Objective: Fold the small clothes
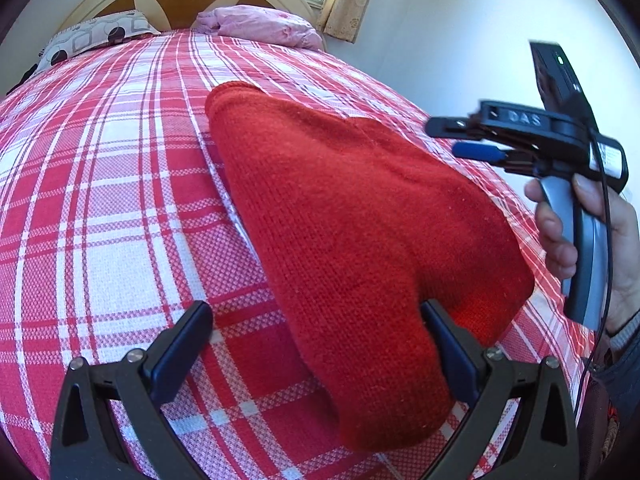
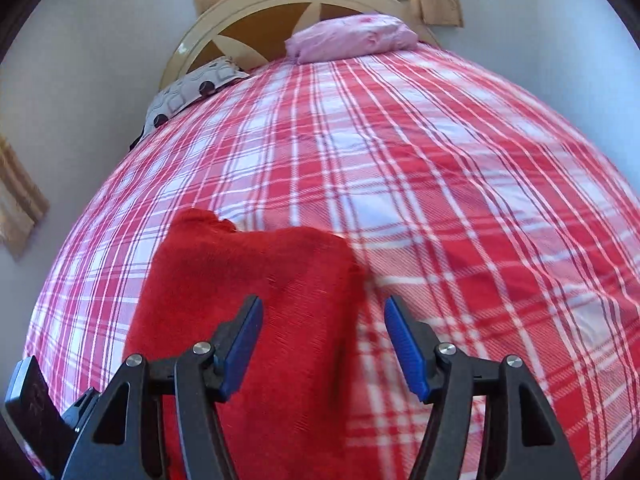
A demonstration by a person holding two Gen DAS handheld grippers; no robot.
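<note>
Red knit garment (image 1: 352, 216) lies flat on the plaid bed cover (image 1: 100, 200), toward its near edge. Left gripper (image 1: 316, 344) is spread wide, its right finger touching the knit. From the right wrist, right gripper (image 2: 324, 344) gapes above the blurred garment's (image 2: 248, 300) edge, seemingly not gripping.

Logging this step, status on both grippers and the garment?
Left gripper open, straddling the near end of the red knit. Right gripper open, over its right edge. Knit flat on the plaid bedspread, ungripped. Nothing in the way.
</note>
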